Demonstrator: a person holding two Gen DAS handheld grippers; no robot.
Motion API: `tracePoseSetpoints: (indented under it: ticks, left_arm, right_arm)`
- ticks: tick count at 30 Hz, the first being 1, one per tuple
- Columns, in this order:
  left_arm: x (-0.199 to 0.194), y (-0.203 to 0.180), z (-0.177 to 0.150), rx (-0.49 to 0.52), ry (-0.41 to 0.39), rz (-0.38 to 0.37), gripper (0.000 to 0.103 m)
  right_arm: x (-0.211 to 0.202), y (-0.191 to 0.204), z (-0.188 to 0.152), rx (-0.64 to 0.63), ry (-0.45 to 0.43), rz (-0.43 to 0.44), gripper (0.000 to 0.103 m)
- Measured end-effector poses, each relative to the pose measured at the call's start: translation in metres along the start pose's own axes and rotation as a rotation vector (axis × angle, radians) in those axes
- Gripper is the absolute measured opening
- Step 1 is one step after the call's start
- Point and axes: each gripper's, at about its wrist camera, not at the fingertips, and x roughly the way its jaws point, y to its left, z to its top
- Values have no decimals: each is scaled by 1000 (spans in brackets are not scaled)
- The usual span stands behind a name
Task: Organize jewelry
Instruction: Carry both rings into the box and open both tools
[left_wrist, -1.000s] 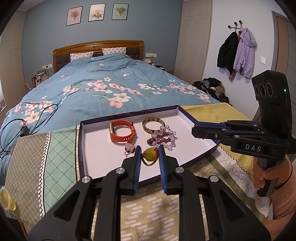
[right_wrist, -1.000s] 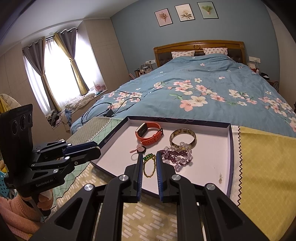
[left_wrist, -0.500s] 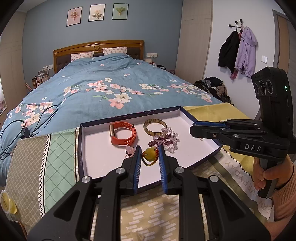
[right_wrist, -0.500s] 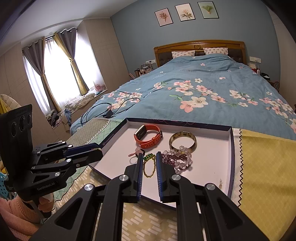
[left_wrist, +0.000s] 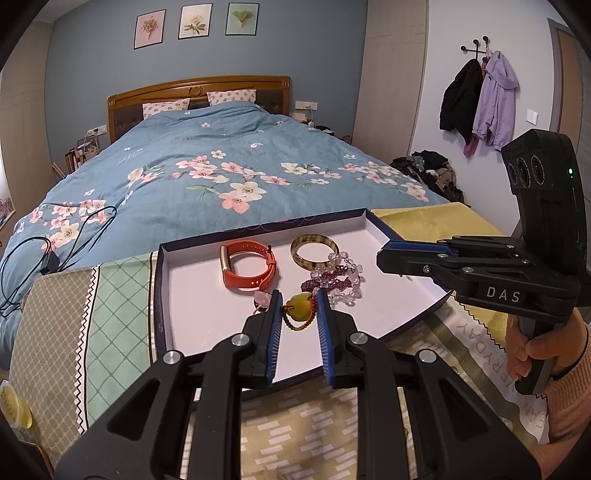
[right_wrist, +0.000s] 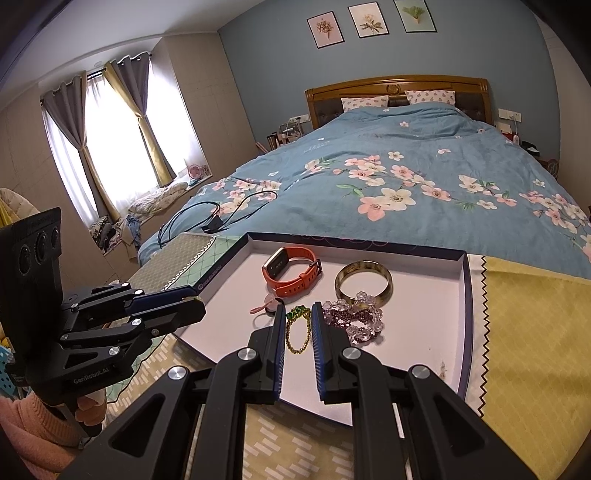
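- 1 tray (left_wrist: 159, 291)
- 1 orange watch band (left_wrist: 246, 267)
- 1 amber bangle (left_wrist: 314, 249)
- 1 beaded bracelet pile, purple and clear (left_wrist: 338, 278)
- 1 beaded necklace with yellow pendant (left_wrist: 299, 312)
- 1 small pink piece (right_wrist: 266, 304)
- 2 grippers: left (left_wrist: 297, 295), right (right_wrist: 298, 306)
- 3 framed pictures (left_wrist: 195, 21)
- 2 pillows (left_wrist: 231, 98)
- 2 hung coats (left_wrist: 495, 92)

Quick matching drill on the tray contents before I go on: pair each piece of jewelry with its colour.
1 watch band
2 bangle
3 crystal bead bracelets
4 pendant on its bead string

a yellow-green
b orange
c clear and purple
d mottled amber

Pairs: 1-b, 2-d, 3-c, 4-a
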Motion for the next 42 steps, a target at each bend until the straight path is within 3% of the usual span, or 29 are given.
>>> tracePoseSetpoints:
  ticks: [42]
  left_arm:
    - [47,13,2,-47,100,24,19]
  right_arm:
    - [34,-19,5,31,82,-38,12]
